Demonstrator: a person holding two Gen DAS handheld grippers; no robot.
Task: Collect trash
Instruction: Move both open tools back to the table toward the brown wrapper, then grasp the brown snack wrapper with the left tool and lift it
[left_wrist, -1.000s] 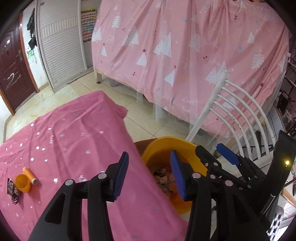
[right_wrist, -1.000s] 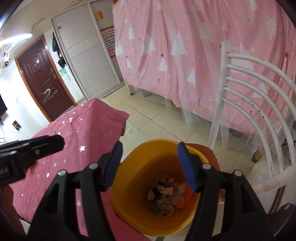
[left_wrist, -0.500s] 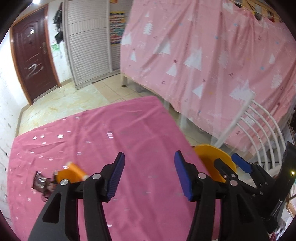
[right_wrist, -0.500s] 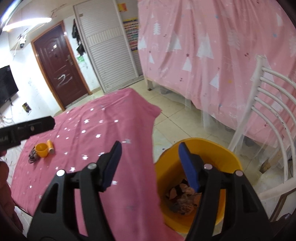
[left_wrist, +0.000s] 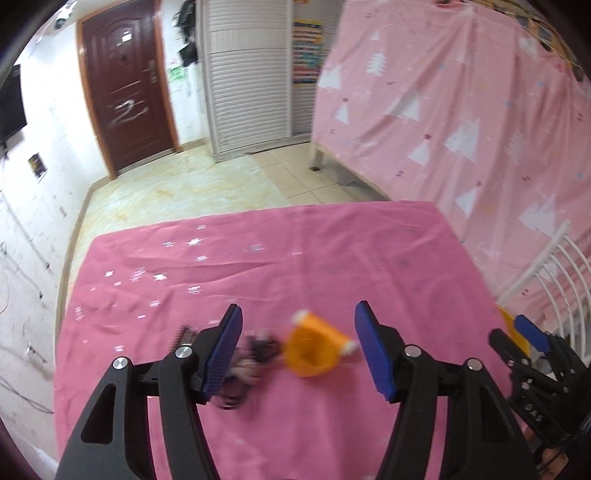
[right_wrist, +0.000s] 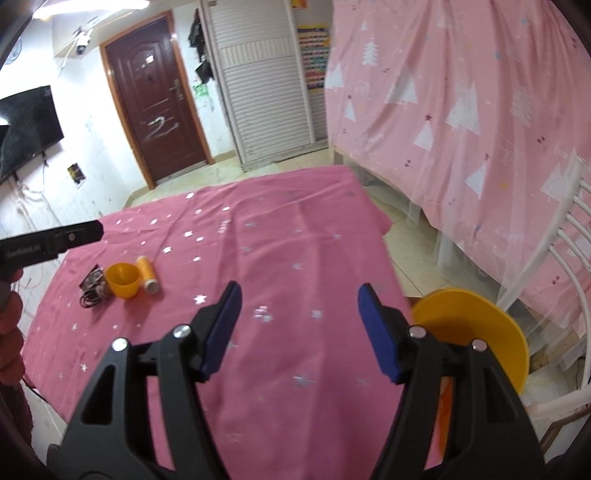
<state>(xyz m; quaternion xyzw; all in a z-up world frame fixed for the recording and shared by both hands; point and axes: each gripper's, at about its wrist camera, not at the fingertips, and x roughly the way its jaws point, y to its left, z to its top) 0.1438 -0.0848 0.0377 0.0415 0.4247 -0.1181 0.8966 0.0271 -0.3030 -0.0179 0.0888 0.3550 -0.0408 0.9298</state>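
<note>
Now the left hand-held gripper (left_wrist: 297, 349) hangs over the tabletop (left_wrist: 332, 251), its jaws just widened and apart, framing the orange cup (left_wrist: 310, 350) at lower centre, presumably lining up a grab. The right hand-held gripper (right_wrist: 297, 325) is also apart and empty. The yellow bin (right_wrist: 476, 325) waits lower right for the trash.

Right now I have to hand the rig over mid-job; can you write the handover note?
Left hand-held gripper: open, nothing held; its jaws have just been opening, above the small orange cup.
Right hand-held gripper: open, nothing held, above bare pink cloth.
Things: the cup, an orange spool touching it and a dark tangle sit together on the cloth. Yellow bin stands off the table's right edge.
Done: none of these three items is picked up yet; the bin's contents are not visible now.
Left: pick up those three items and drop them in the bin.
</note>
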